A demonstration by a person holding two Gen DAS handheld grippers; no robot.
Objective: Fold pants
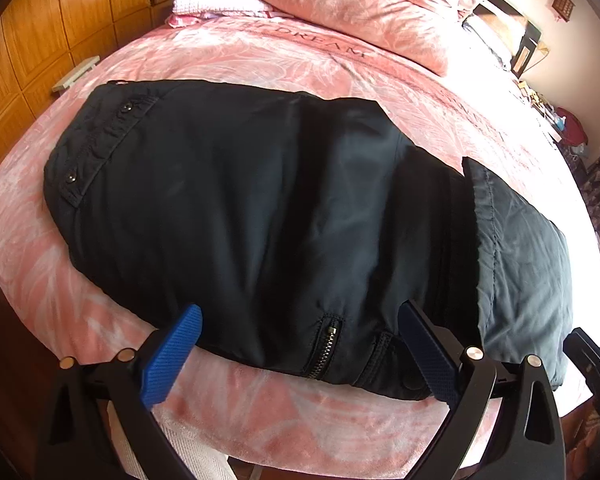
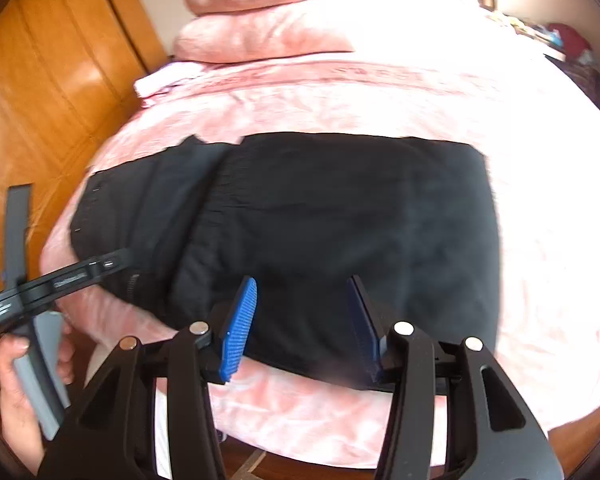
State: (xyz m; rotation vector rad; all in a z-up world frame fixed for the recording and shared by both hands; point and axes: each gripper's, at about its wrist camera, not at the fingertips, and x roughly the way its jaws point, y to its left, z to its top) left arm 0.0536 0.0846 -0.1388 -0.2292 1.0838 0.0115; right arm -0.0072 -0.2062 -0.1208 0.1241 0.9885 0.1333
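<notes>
Black pants lie folded on the pink bed, with the waistband and snaps at the left and a zip pocket at the near edge. They also show in the right wrist view. My left gripper is open and empty, its blue pads straddling the pants' near edge. My right gripper is open and empty, just above the near edge of the folded pants. The left gripper and the hand holding it show at the left of the right wrist view.
The pink bedspread covers the bed, with pink pillows and a folded white cloth at the head. A wooden wardrobe stands at the left. A cluttered shelf is at the right.
</notes>
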